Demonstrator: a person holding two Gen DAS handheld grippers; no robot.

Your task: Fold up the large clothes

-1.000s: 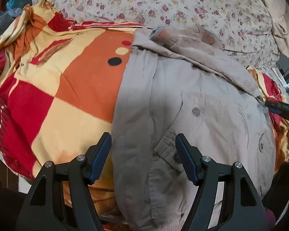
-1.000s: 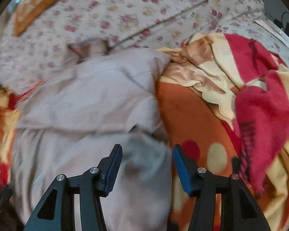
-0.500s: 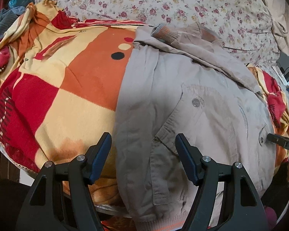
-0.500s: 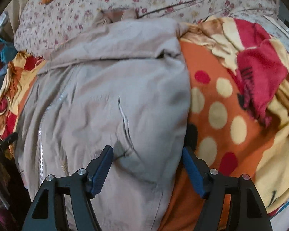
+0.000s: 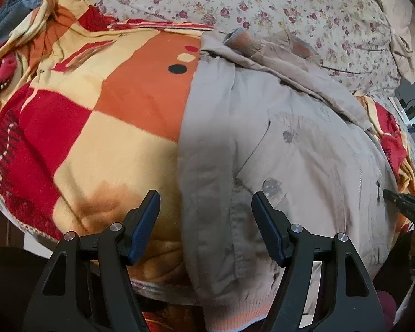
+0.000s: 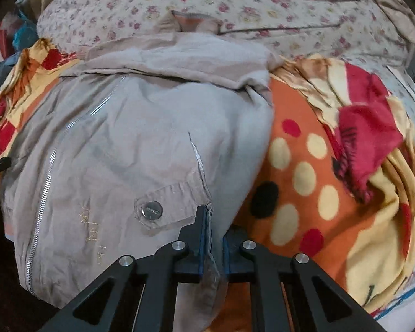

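Clamped on the near right edge of a beige zip-front jacket (image 6: pixel 141 144), right gripper (image 6: pixel 211 215) with jaws pinched together over a fold of cloth beside the snap-buttoned pocket flap (image 6: pixel 163 207). Poised over the opposite edge, left gripper (image 5: pixel 206 207) with jaws wide apart and empty, straddling the jacket's side seam just above the ribbed hem (image 5: pixel 235 321). Best handled, by the look of it, by closing the left pair on that seam at matching height, then lifting both edges evenly so the body folds without dragging the bedding beneath. Spread front-up across a red, orange and cream patterned blanket (image 5: pixel 83 127), jacket running away from both grippers, zipper (image 6: pixel 49 171) slanting up its middle. Farther off, sleeve (image 6: pixel 179 55) folded across the chest, ribbed collar (image 6: pixel 193 20) at the far end. Beyond that, a floral bedsheet (image 6: pixel 262 2).
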